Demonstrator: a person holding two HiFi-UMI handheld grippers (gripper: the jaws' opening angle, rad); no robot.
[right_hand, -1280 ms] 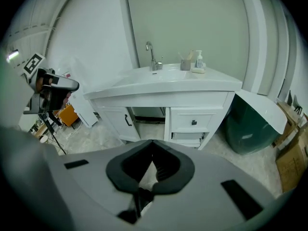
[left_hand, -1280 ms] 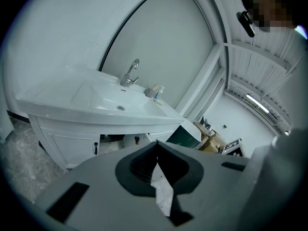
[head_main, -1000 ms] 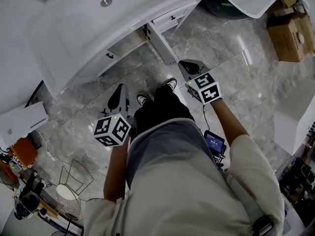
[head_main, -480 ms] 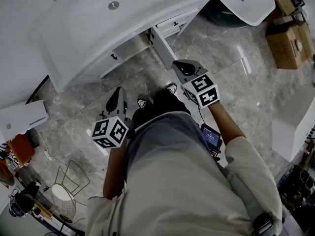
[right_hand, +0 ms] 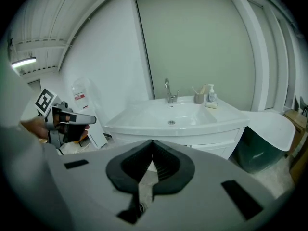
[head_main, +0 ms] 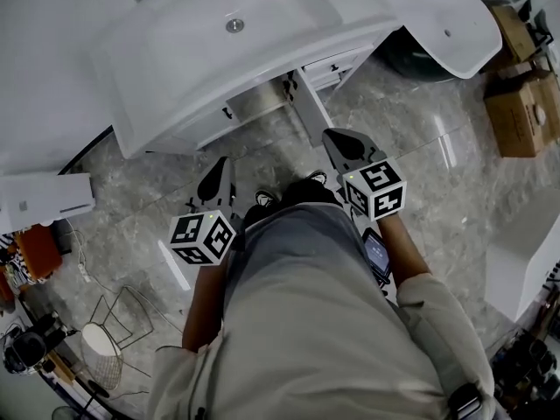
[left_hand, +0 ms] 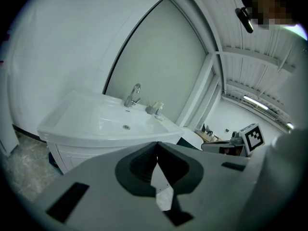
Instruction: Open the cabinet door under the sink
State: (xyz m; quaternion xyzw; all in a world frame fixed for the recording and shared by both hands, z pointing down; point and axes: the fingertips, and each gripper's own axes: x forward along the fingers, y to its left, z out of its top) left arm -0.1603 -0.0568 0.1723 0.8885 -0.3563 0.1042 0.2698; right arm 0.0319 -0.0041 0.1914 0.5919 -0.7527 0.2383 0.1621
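Note:
The white sink (head_main: 210, 51) stands on a white cabinet at the top of the head view. One cabinet door (head_main: 312, 112) stands swung out towards me, edge-on, with a dim opening (head_main: 258, 99) beside it. A black handle (head_main: 227, 112) shows on the cabinet front to the left. My left gripper (head_main: 217, 175) and right gripper (head_main: 343, 140) hover over the floor short of the cabinet, touching nothing. The left gripper (left_hand: 156, 146) is shut with nothing in it, and it faces the sink (left_hand: 120, 124). The right gripper (right_hand: 152, 141) is shut too, below the basin (right_hand: 178, 117).
A white oval fixture (head_main: 442, 11) lies right of the sink over a dark bin (right_hand: 260, 150). Cardboard boxes (head_main: 521, 103) sit at the far right. A white box (head_main: 44, 195) and a wire basket (head_main: 109, 339) are on the left. The floor (head_main: 437, 173) is grey marble.
The view has shifted so more of the sink shows. Both grippers sit slightly lower in the frame, staying shut and level with each other.

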